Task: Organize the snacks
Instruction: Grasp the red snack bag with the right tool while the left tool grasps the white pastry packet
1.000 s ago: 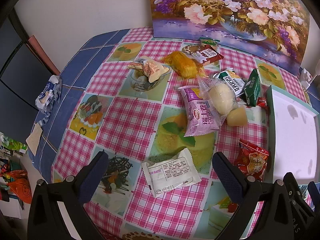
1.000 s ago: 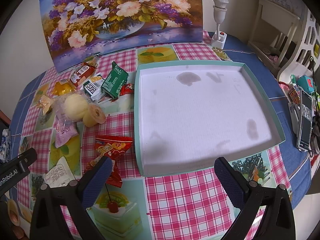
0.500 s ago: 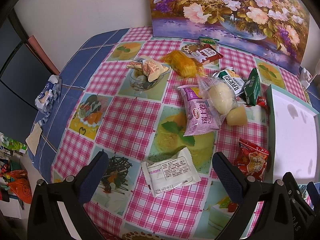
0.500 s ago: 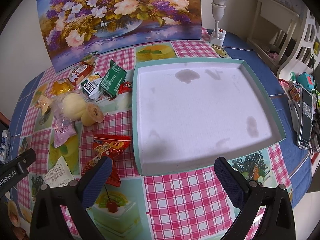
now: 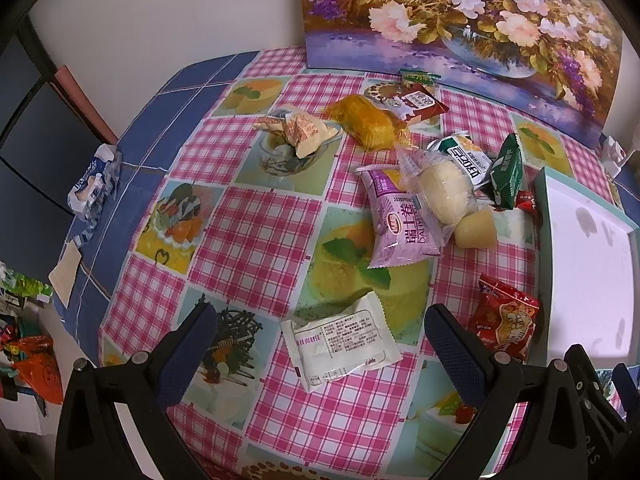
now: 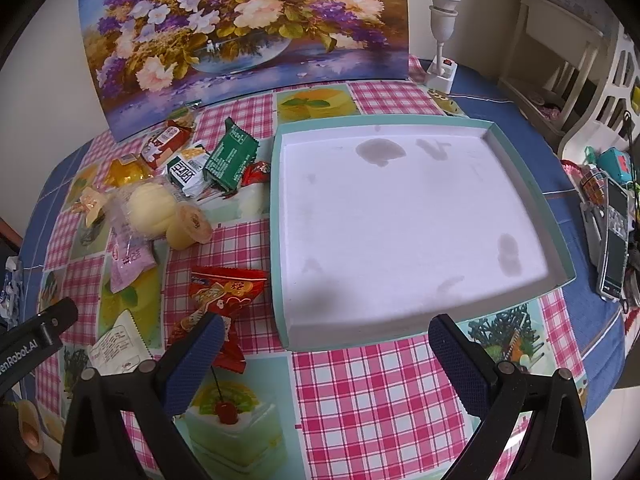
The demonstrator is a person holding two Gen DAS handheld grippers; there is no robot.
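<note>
Both tongs hover above the table [image 5: 256, 240], tilted down toward it, jaws spread wide and holding nothing: the left tongs [image 5: 320, 344] with the white packet [image 5: 340, 342] lying between its fingers, the right tongs [image 6: 322, 354] above the near rim of the teal tray [image 6: 528, 196]. The red packet [image 6: 218, 300] lies just left of the tray by the right tongs' left finger, with the other snacks scattered farther back.
</note>
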